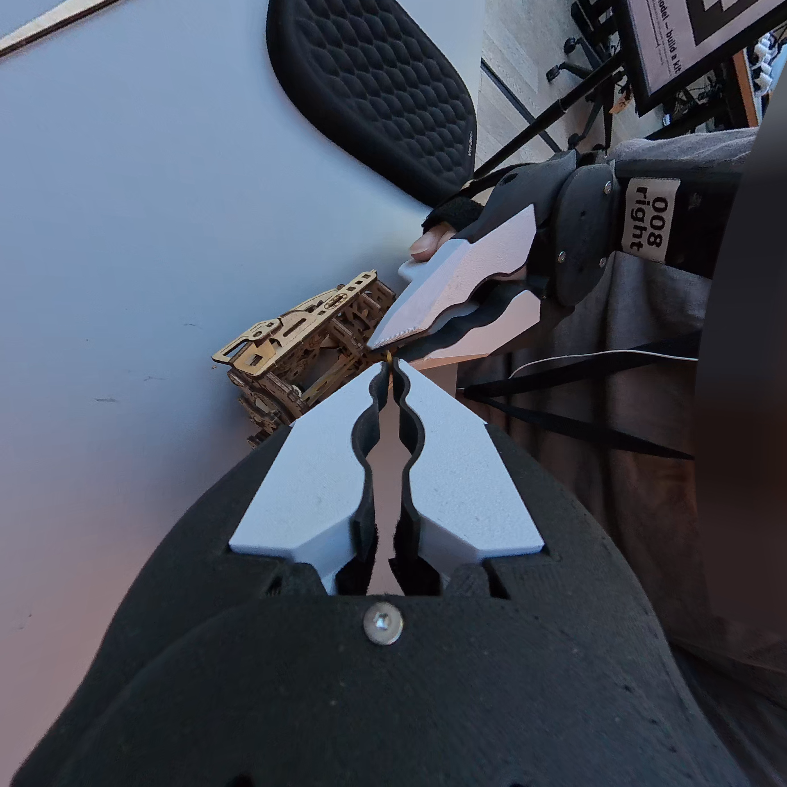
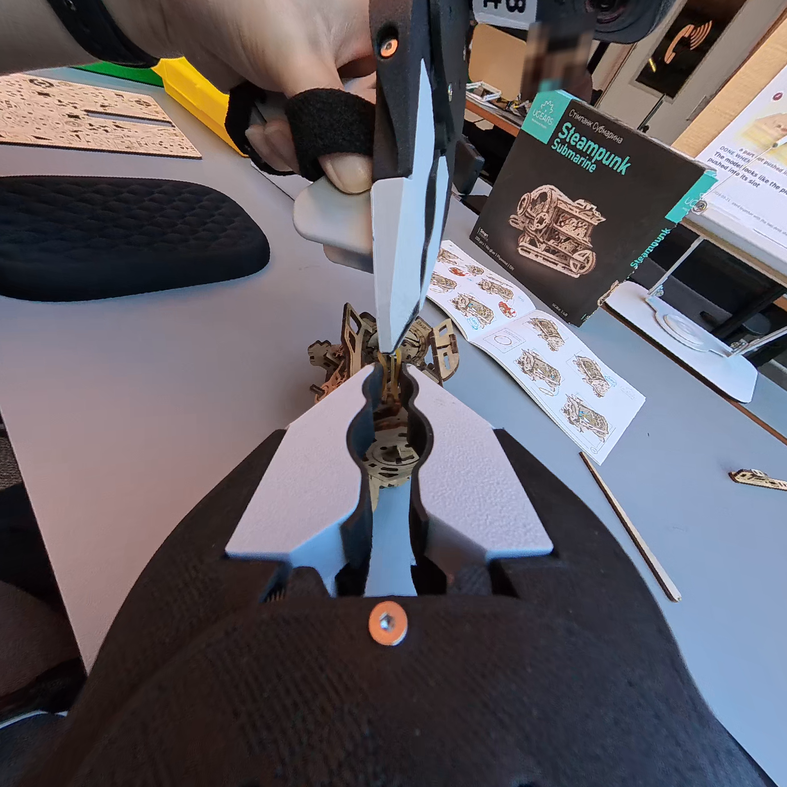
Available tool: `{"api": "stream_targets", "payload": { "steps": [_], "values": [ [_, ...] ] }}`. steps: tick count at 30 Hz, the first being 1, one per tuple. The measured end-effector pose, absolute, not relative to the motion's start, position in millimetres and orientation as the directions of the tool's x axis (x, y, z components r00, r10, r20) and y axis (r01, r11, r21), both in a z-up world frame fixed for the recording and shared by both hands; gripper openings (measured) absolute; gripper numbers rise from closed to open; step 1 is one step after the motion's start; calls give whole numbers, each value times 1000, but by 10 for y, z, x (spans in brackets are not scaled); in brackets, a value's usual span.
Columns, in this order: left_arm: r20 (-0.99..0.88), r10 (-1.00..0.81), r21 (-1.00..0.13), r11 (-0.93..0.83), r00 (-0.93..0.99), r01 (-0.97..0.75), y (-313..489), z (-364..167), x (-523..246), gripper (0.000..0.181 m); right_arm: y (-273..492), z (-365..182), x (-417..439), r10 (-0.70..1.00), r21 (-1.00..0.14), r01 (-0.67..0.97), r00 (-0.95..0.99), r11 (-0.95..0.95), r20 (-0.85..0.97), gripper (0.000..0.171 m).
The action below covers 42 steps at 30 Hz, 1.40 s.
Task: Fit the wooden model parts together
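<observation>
A partly built wooden model (image 1: 289, 353) stands on the grey table (image 1: 127, 255). My left gripper (image 1: 389, 368) is shut, its tips pinching a thin yellowish band (image 1: 389, 357) at the model's near end. My right gripper (image 1: 377, 347) comes in from the upper right, shut, with its tips touching the same spot. In the right wrist view my right gripper (image 2: 389, 372) is shut on the band (image 2: 385, 374) just above the model (image 2: 353, 340). The left gripper (image 2: 389, 347) points straight down onto the band's top. The fingers hide much of the model.
A black quilted pad (image 2: 106, 238) lies at the left. An open instruction booklet (image 2: 541, 353) and the upright kit box (image 2: 587, 204) are at the right. A thin wooden stick (image 2: 630, 528), a small wooden piece (image 2: 758, 479) and a cut-out parts sheet (image 2: 85, 119) also lie on the table. My two grippers' fingertips are within a few centimetres of each other. Left tips and right tips are each some 20 cm from the thin wooden stick (image 2: 630, 528).
</observation>
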<state>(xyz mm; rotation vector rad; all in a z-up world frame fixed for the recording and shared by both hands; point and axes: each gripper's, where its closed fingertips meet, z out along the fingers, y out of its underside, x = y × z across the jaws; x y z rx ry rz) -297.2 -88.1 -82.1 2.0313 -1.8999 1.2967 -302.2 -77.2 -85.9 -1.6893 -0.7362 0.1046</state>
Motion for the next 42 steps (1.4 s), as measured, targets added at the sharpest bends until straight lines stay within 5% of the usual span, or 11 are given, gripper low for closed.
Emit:
{"api": "stream_targets", "payload": {
  "steps": [1,16,21,24,27,31,34,42],
  "values": [
    [604,-788,-474,-232,-122,-849,-881,-820,-2973,0,-774,-855,-3020,518,-910,409,794,-67,318,4],
    [586,-795,-506,-211,-154,-836,-871,-795,-2982,2,-768,-875,-3021,562,-930,355,791,-99,242,0],
    [518,-814,-689,-215,-262,-692,-626,-450,-2994,39,-757,-882,-3016,573,-924,366,782,-106,244,0],
    [263,-918,-822,-53,-296,-567,-323,-423,-3086,73,-761,-889,-3027,583,-922,373,774,-106,246,0],
    [-33,-988,-870,101,-148,-483,76,-456,-3185,76,-758,-894,-3035,589,-919,381,768,-103,252,0],
    [-395,-878,-717,111,271,-688,937,-598,-3577,92,-762,-901,-3045,597,-915,391,760,-104,257,0],
    [-667,-648,-517,46,368,-855,1290,-584,-3955,86,-767,-902,-3048,599,-913,396,757,-101,261,0],
    [-730,-586,-396,-55,350,-917,1360,-708,-4060,99,-768,-903,-3027,592,-907,411,756,-95,280,0]
  ]
}}
